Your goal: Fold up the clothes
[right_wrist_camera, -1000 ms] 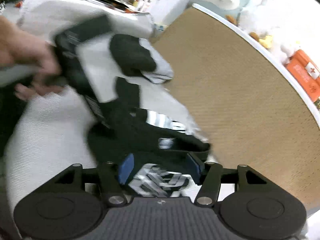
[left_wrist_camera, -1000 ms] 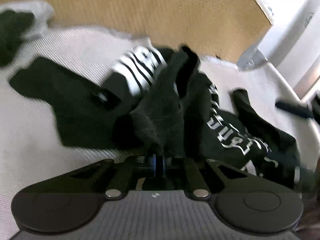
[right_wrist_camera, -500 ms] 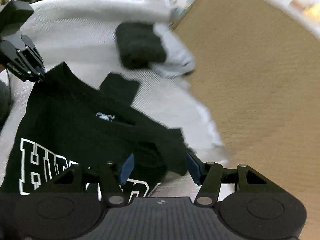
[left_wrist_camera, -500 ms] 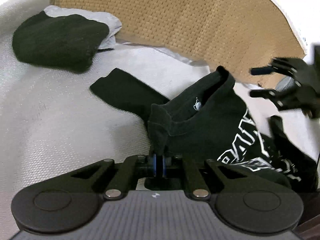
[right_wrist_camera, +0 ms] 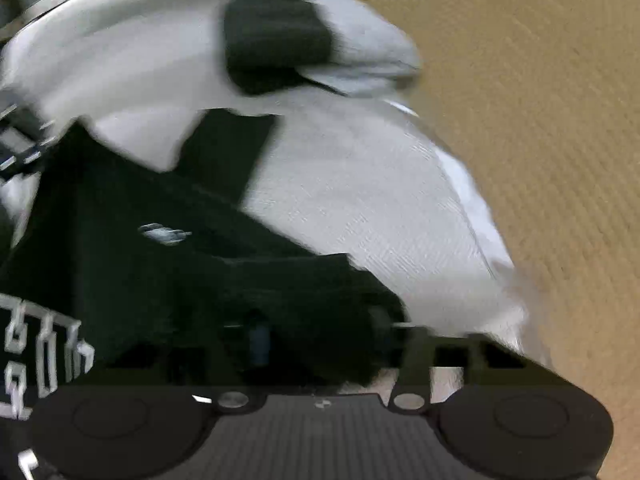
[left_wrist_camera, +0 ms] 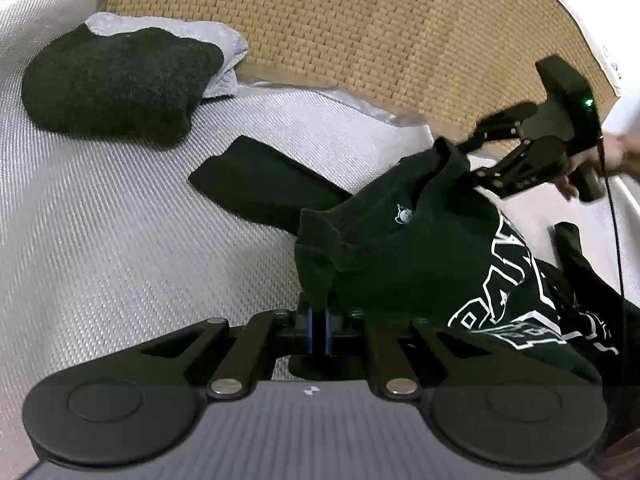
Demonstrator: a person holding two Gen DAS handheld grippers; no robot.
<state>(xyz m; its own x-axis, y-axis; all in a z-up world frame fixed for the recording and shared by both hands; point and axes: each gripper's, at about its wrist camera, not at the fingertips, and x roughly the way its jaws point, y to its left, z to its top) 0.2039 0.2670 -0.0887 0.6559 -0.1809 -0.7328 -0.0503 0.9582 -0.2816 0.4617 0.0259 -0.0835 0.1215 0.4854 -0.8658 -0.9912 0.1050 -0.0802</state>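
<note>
Two grippers work one garment. The left gripper [left_wrist_camera: 319,330] has its blue pads pressed together on a bunched fold of the black T-shirt [left_wrist_camera: 404,256], near the collar and shoulder. From there the shirt stretches away to the right across the white woven mat [left_wrist_camera: 132,248], its white block lettering [left_wrist_camera: 516,300] facing up and one sleeve [left_wrist_camera: 260,184] lying flat on the mat toward the folded pile.

The right gripper [left_wrist_camera: 474,156] meets the far end of the collar in the left wrist view, with a hand [left_wrist_camera: 592,168] behind it on the handle. Its jaws have just been closing, and shirt cloth lies between them; in its own blurred view the fingers sit half buried in dark fabric [right_wrist_camera: 304,320], so whether the pads already press the cloth cannot be told for sure.

Farther out, a folded black garment [left_wrist_camera: 116,84] rests on a folded grey one [left_wrist_camera: 176,30] at the mat's far edge, well apart from the shirt. Beyond the mat lies tan woven flooring [left_wrist_camera: 360,28].
</note>
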